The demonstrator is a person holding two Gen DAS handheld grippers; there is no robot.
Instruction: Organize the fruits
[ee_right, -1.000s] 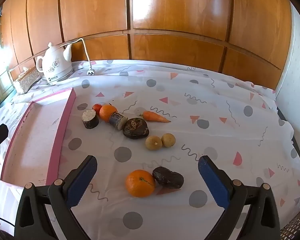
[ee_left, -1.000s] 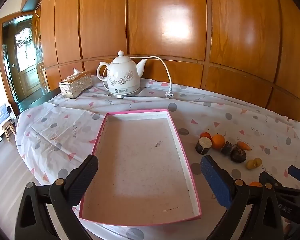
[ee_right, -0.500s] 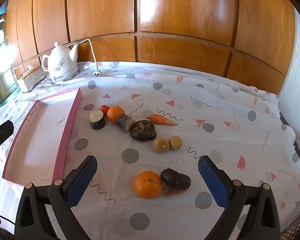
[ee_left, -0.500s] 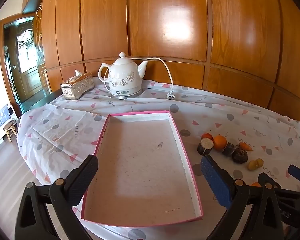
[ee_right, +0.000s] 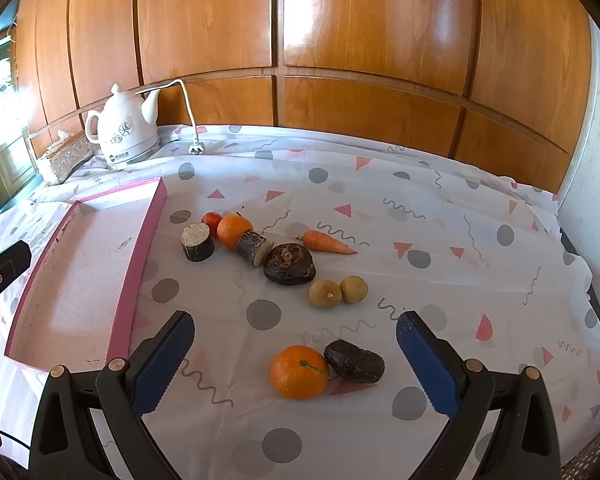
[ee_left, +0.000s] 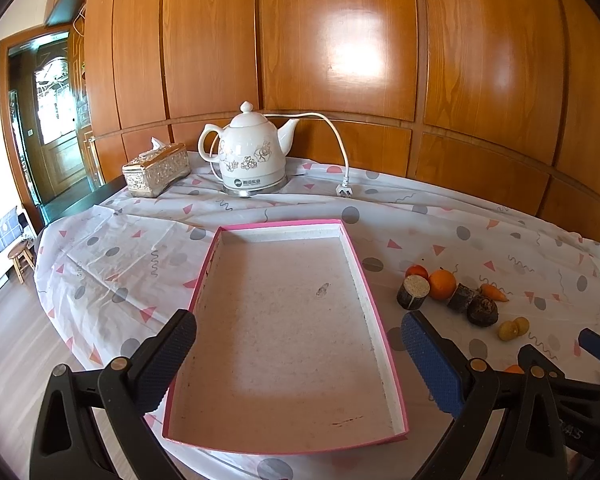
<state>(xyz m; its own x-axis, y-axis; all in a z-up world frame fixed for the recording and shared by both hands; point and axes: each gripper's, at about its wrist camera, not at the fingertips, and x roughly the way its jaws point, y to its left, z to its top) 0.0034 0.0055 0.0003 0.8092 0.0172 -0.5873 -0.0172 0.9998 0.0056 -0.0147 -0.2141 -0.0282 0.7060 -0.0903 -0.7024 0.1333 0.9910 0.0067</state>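
Note:
A pink-rimmed shallow tray (ee_left: 374, 308) lies empty on the table; it also shows in the right wrist view (ee_right: 142, 252). My left gripper (ee_left: 298, 354) is open and empty above its near half. My right gripper (ee_right: 294, 354) is open and empty, just above an orange (ee_right: 299, 372) and a dark fruit (ee_right: 355, 361). Farther off lie two small yellow-brown fruits (ee_right: 326, 294), a dark round fruit (ee_right: 289, 264), a carrot (ee_right: 326, 243), two dark cut stubs (ee_right: 197, 241), another orange (ee_right: 234, 231) and a small red fruit (ee_right: 211, 219).
A white electric kettle (ee_left: 249, 158) with its loose cord and plug (ee_left: 345, 191) stands at the back by the wood-panel wall. A silver tissue box (ee_left: 156, 170) sits left of it. The table's left edge drops to the floor (ee_left: 16, 320).
Both views have shifted slightly: the fruits and tray sit a little farther right and higher in the right wrist view. Both grippers stay open. No object has moved.

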